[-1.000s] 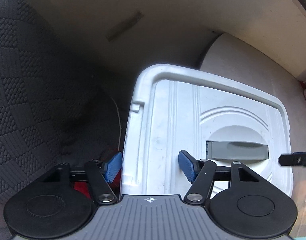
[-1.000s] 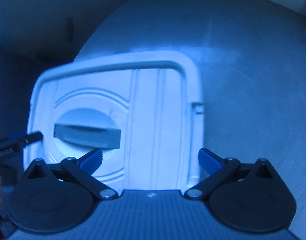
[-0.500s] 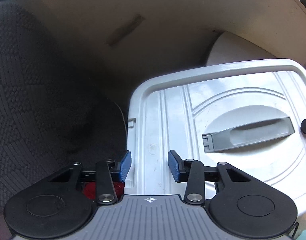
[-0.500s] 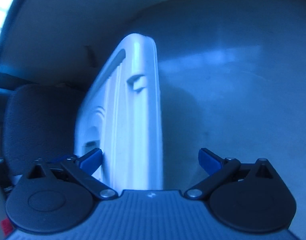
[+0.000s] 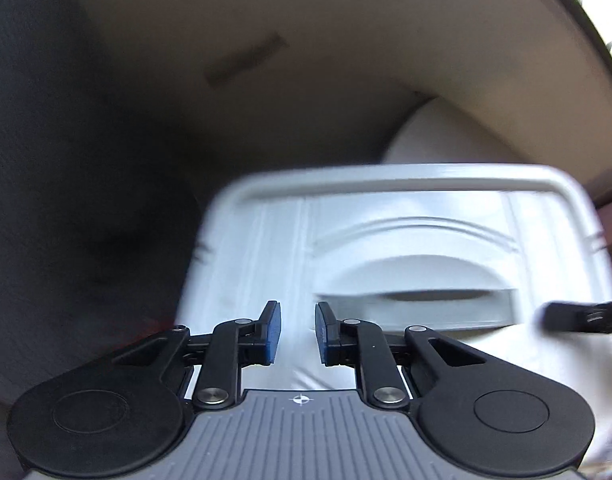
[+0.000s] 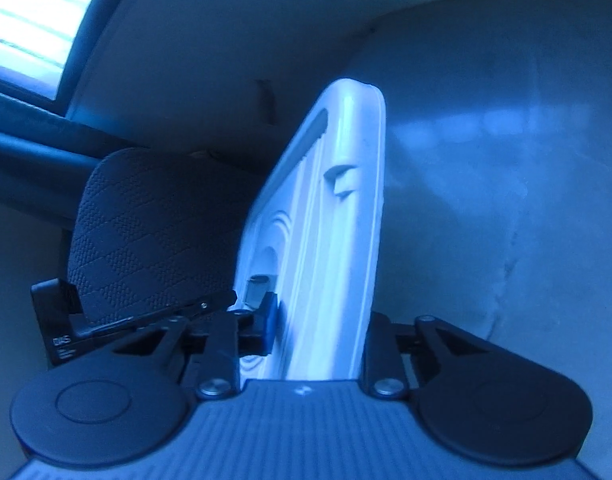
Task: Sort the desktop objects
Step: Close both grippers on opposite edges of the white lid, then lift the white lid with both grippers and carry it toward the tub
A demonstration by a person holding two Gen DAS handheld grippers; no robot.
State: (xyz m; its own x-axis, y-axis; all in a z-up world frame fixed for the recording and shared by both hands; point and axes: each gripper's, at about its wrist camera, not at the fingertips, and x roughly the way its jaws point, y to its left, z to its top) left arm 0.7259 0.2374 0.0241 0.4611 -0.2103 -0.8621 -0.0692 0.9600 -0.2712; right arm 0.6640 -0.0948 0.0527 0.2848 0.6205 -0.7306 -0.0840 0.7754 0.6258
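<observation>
A white plastic lid (image 5: 405,240) with a grey recessed handle (image 5: 417,304) fills the left wrist view, blurred by motion. My left gripper (image 5: 298,332) is over its left part, its blue pads a narrow gap apart with nothing between them. In the right wrist view the same lid (image 6: 329,232) stands on edge, and my right gripper (image 6: 317,320) is shut on its rim, the left pad (image 6: 270,320) pressed on the ribbed face. The right finger is hidden behind the lid. The right gripper's black tip (image 5: 577,316) shows in the left wrist view.
A dark textured chair back (image 6: 146,232) stands left of the lid and also fills the left side of the left wrist view (image 5: 66,200). A pale tabletop (image 6: 505,200) lies to the right. A cream wall (image 5: 306,40) is behind. A bright window (image 6: 34,8) is upper left.
My right gripper has closed onto the lid's rim and the lid has tilted up on edge. My left gripper's pads have narrowed and shifted right over the lid.
</observation>
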